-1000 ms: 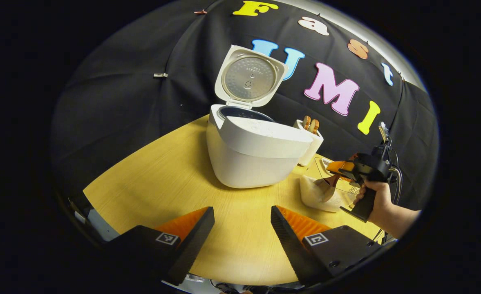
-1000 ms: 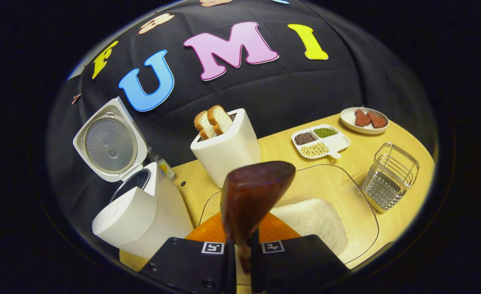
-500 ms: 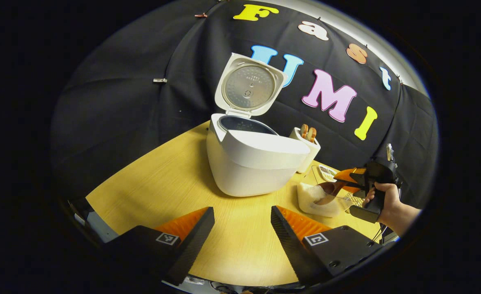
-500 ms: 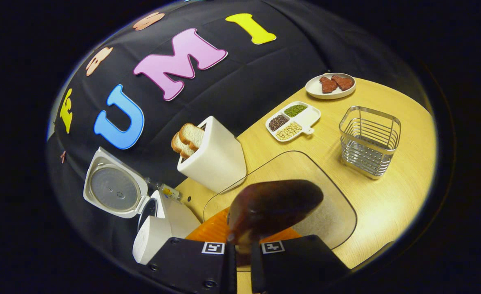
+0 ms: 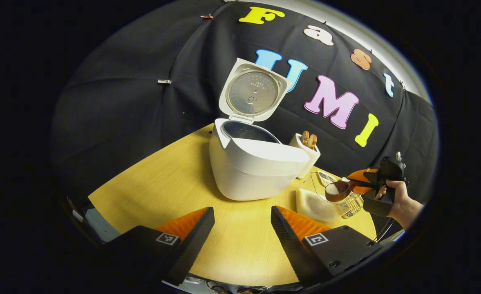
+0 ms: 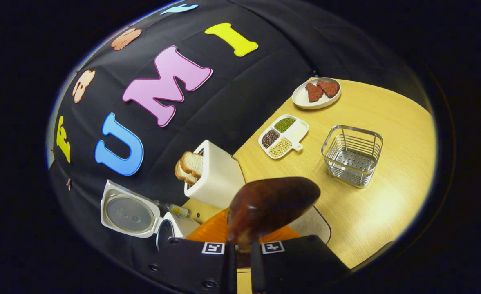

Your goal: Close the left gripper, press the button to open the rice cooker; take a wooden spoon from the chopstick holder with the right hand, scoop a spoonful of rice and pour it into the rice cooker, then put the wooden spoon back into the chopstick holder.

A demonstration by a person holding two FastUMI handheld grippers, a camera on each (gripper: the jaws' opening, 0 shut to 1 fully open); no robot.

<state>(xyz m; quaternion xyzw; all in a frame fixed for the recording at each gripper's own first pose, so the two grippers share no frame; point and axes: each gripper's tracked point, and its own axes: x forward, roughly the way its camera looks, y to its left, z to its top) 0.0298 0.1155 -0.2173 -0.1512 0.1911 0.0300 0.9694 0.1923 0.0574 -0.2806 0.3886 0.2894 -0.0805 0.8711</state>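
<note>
Wooden spoon (image 6: 272,205) clamped between right gripper (image 6: 243,261) fingers, bowl raised above clear rice container (image 6: 314,222). Beyond: wire chopstick holder (image 6: 352,155), white toaster (image 6: 214,177) with bread, divided bean dish (image 6: 284,134), meat plate (image 6: 316,93). Left gripper (image 5: 242,234) fingers apart, holding nothing, over table (image 5: 162,179); rice cooker (image 5: 256,161) lid up.

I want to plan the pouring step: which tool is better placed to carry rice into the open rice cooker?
The right tool: it is shut on the wooden spoon, whose bowl holds rice, raised beside the rice cooker with its lid up. The left tool is open and empty.
</note>
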